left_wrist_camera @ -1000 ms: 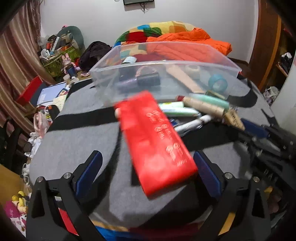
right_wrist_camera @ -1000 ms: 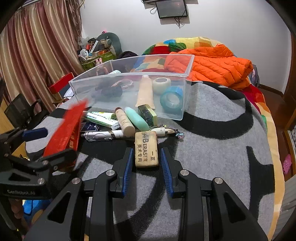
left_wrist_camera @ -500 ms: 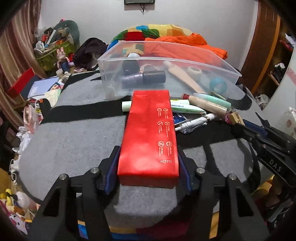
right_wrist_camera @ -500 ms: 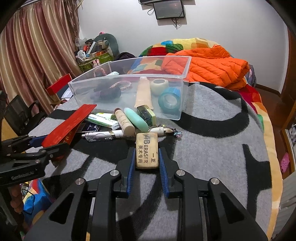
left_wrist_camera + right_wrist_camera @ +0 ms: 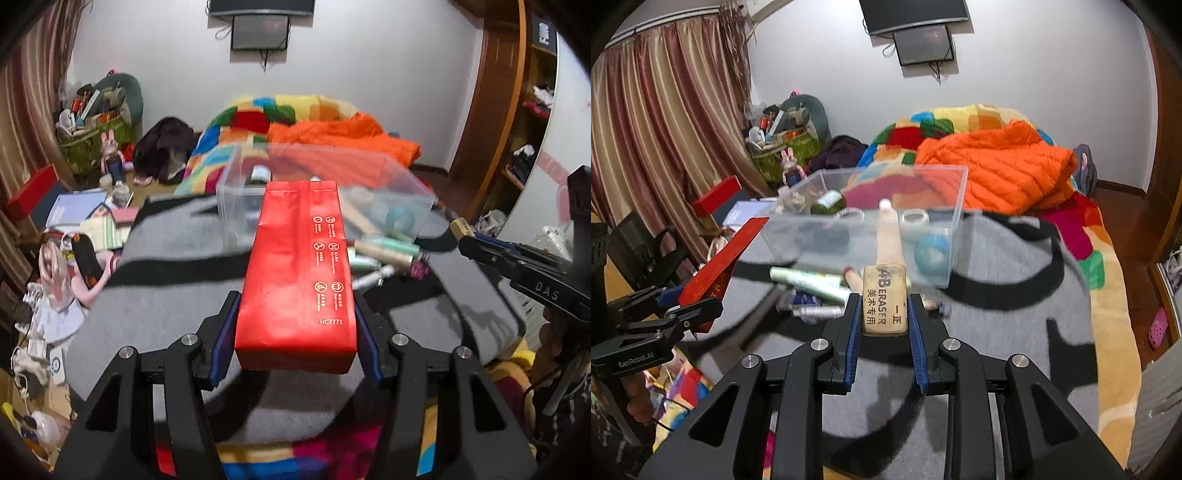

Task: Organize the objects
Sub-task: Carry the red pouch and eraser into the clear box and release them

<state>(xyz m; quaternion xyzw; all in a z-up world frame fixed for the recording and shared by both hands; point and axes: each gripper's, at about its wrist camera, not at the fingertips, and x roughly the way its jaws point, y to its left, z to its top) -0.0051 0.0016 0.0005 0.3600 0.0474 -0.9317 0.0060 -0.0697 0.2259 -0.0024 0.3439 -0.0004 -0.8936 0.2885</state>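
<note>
My left gripper (image 5: pixel 295 332) is shut on a long red box (image 5: pixel 299 273) and holds it lifted above the grey rug, pointing at the clear plastic bin (image 5: pixel 391 192). In the right wrist view the red box (image 5: pixel 720 262) shows at the left. My right gripper (image 5: pixel 884 321) is shut on a beige 4B eraser (image 5: pixel 884 301), lifted above the rug in front of the clear bin (image 5: pixel 923 218). The bin holds tape rolls, a tube and dark items.
Tubes and pens (image 5: pixel 809 282) lie on the grey and black rug (image 5: pixel 1015 317) before the bin. An orange jacket (image 5: pixel 997 170) lies on the bed behind. Clutter (image 5: pixel 92 229) covers the floor at the left.
Both grippers closed on their objects and lifted them off the rug: the left on the red box, the right on the eraser. Both views now sit higher.
</note>
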